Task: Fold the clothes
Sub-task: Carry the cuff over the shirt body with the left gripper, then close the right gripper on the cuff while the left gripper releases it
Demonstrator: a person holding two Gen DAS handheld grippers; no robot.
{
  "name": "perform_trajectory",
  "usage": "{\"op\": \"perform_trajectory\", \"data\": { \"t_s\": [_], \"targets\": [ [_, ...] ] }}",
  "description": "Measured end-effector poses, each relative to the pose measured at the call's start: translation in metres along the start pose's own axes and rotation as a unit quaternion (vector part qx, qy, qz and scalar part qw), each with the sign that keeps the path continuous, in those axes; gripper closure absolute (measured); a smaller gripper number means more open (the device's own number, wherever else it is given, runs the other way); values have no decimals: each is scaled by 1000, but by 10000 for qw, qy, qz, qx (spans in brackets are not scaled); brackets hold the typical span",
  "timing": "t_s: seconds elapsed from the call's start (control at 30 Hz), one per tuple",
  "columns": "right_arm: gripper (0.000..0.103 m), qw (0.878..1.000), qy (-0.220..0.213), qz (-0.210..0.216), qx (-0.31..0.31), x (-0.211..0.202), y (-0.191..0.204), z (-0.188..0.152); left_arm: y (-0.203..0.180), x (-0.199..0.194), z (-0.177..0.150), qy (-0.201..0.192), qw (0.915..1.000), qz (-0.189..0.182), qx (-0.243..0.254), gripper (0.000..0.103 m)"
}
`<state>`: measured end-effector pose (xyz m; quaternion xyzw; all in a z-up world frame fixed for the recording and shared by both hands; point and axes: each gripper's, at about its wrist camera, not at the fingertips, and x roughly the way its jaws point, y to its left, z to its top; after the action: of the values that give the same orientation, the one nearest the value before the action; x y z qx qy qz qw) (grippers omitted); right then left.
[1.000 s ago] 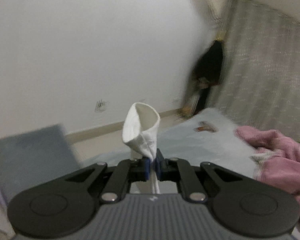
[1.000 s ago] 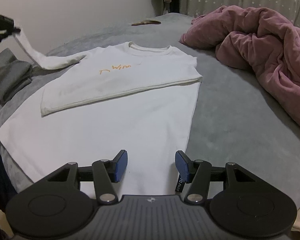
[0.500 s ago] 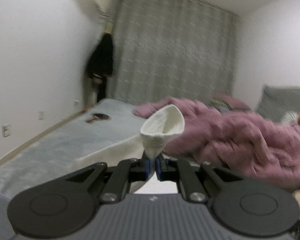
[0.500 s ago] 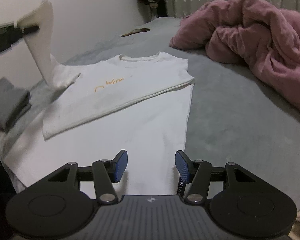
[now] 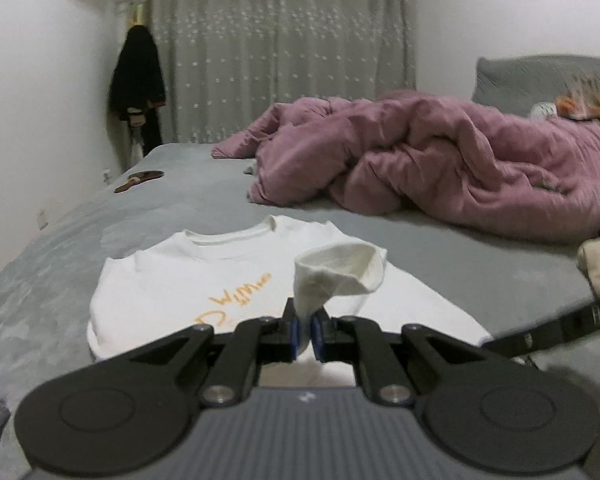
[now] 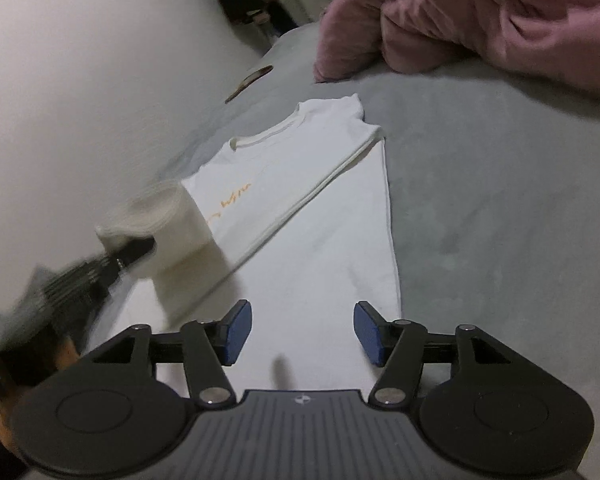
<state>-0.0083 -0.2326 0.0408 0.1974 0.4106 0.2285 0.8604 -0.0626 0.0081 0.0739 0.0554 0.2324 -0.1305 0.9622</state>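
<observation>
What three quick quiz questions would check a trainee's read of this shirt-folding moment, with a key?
1. True or false: the left gripper is shut on the sleeve cuff.
2. How do the right gripper's jaws stand: A) shut on the hem, B) open over the white shirt, C) shut on the pink blanket?
3. Fill in: the lettering on the shirt's chest is ____ in colour.

Key: 1 true. 2 B. 3 orange.
</observation>
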Motion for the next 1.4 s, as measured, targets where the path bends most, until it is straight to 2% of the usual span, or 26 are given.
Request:
{"op": "perform_trajectory", "data": {
  "t_s": [0.3,0.5,0.67,0.83,1.0,1.2,1.27,1.4],
  "targets": [
    [37,9946,-1,639,817,13,-7,4,-14,3,-20,165,9980,50,614,91],
    [33,9837,147,1039,1459,35,-10,3,-31,5,-35,310,9929,117,1145,89],
    [33,9708,289,1260,2019,58,-15,1,-35,4,-42,393,9913,22,1259,84],
    [32,9693,219,1283,2086,63,-14,4,-34,4,-46,441,9908,-57,1281,84],
    [32,9777,219,1158,1738,67,-2,3,-37,3,-50,416,9895,-100,1377,84],
    [61,9819,239,1013,1585,70,1,2,-42,1,-55,374,9876,-119,1522,83],
    [64,9838,227,936,1509,70,1,2,-44,1,-56,358,9866,-101,1589,82],
    [64,9859,191,853,1427,73,0,3,-44,4,-56,403,9866,-66,1581,83]
  ]
}}
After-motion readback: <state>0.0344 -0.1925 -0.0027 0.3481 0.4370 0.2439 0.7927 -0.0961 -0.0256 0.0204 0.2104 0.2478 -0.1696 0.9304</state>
